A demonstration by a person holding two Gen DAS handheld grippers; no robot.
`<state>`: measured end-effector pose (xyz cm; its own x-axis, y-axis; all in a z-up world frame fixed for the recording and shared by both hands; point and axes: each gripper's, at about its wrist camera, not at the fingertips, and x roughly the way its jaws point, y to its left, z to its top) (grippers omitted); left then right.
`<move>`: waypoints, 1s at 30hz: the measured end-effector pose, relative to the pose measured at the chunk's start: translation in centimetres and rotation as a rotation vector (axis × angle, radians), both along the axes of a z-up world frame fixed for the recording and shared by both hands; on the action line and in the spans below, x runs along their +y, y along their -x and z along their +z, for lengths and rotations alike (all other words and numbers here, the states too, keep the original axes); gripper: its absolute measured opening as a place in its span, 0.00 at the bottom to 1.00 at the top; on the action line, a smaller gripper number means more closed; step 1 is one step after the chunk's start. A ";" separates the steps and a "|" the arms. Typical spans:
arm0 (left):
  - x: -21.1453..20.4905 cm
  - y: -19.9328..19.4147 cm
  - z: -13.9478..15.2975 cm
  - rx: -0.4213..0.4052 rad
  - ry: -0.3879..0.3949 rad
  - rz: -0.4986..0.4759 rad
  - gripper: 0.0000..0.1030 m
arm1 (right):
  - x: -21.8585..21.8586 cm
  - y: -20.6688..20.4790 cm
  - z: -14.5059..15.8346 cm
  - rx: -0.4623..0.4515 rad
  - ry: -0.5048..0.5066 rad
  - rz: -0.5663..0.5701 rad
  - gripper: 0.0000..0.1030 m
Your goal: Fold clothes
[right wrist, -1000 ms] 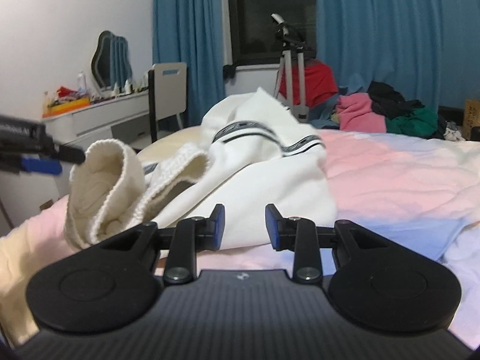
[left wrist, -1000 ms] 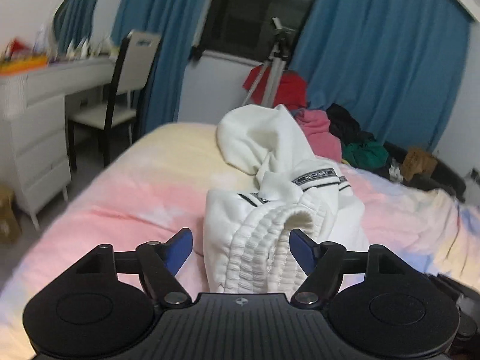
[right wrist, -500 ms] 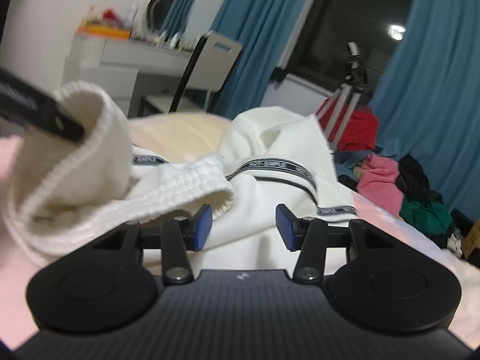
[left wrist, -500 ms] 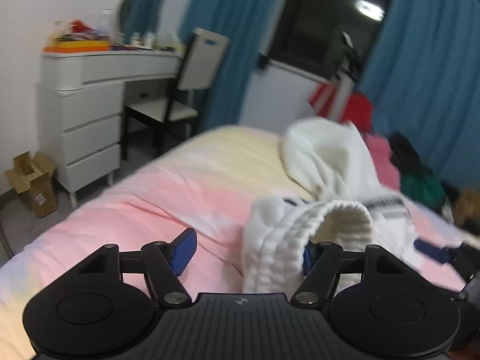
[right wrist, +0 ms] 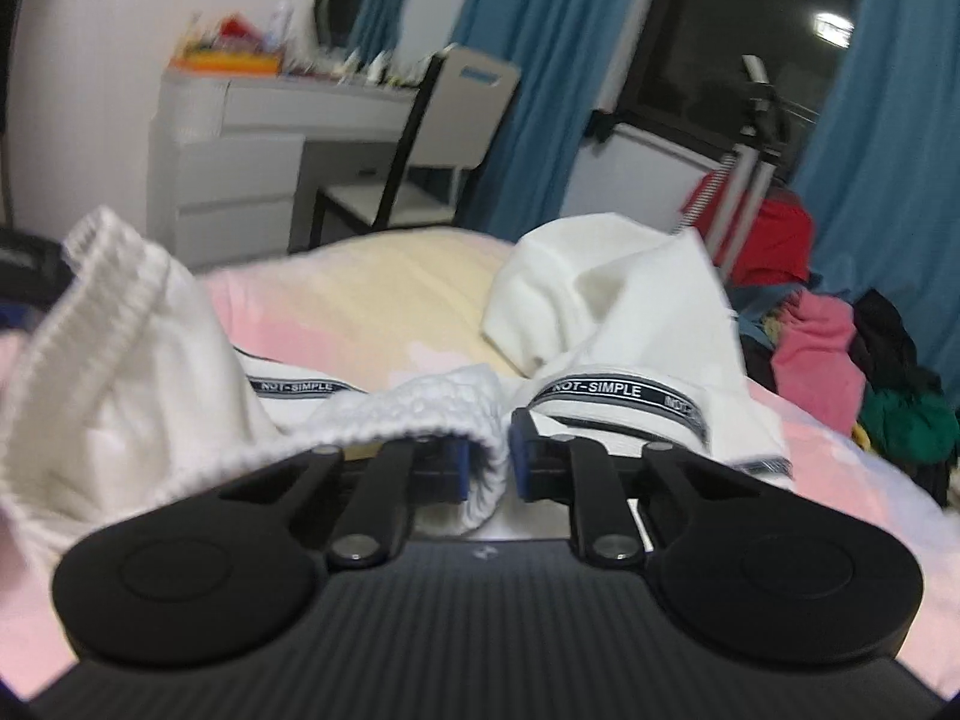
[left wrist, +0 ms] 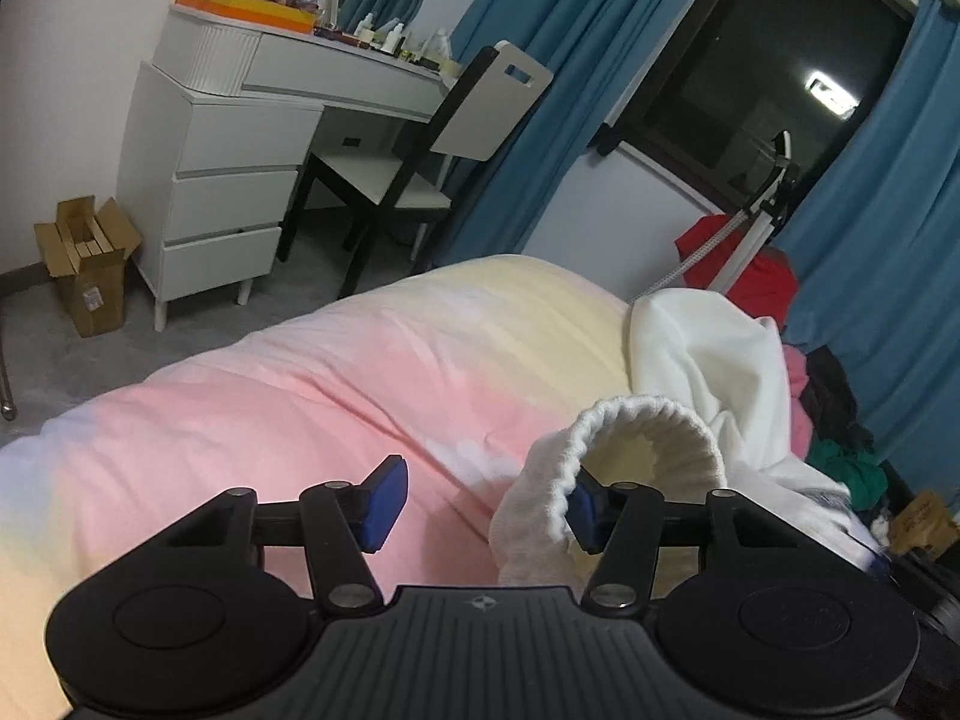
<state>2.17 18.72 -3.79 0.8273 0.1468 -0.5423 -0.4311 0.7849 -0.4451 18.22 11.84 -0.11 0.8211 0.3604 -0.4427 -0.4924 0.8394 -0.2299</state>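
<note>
**Left wrist view: white trousers held by the waistband over the bed**

Left wrist view, from the left edge: a cardboard box (left wrist: 87, 264) stands open on the grey floor beside a white dressing table (left wrist: 228, 138) with three drawers and a cluttered top. A chair (left wrist: 432, 138) with a pale seat and back is pushed in at its right, in front of a blue curtain (left wrist: 576, 78) and a dark window (left wrist: 756, 60). The bed (left wrist: 336, 384), under a pink and yellow cover, fills the middle. The left gripper (left wrist: 486, 501) stands about half open, its jaws having just been closing; its left pad is clear over the cover, while its right pad sits inside the ribbed elastic waistband (left wrist: 645, 420) of the white trousers (left wrist: 708, 360), which hangs over that finger. The rest of the garment lies in a heap toward the bed's right edge, with a tripod (left wrist: 753, 228) and a red cloth (left wrist: 756, 276) behind it and a pile of clothes (left wrist: 834, 414) farther right.

In the right wrist view, which is blurred, one part of the waistband rises at the left edge. At the centre the right gripper (right wrist: 489, 459) has just closed narrow, pinching a fold of the waistband between its pads. A black stripe reading NOT-SIMPLE (right wrist: 606, 390) runs along the trouser leg just behind the right finger.
</note>
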 end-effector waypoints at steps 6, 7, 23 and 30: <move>-0.2 1.2 0.2 -0.010 0.071 -0.041 0.49 | -5.5 9.7 2.8 -0.027 -0.106 -0.096 0.12; -0.2 1.5 0.3 -0.007 0.083 -0.050 0.49 | -6.4 11.2 2.7 0.004 -0.118 -0.117 0.12; -1.8 6.4 1.5 0.128 -0.021 -0.298 0.79 | -12.9 15.0 -4.5 0.569 -0.457 -0.233 0.19; 0.6 8.6 3.4 -0.089 0.077 -0.225 0.87 | -13.9 15.8 -4.4 0.547 -0.457 -0.232 0.23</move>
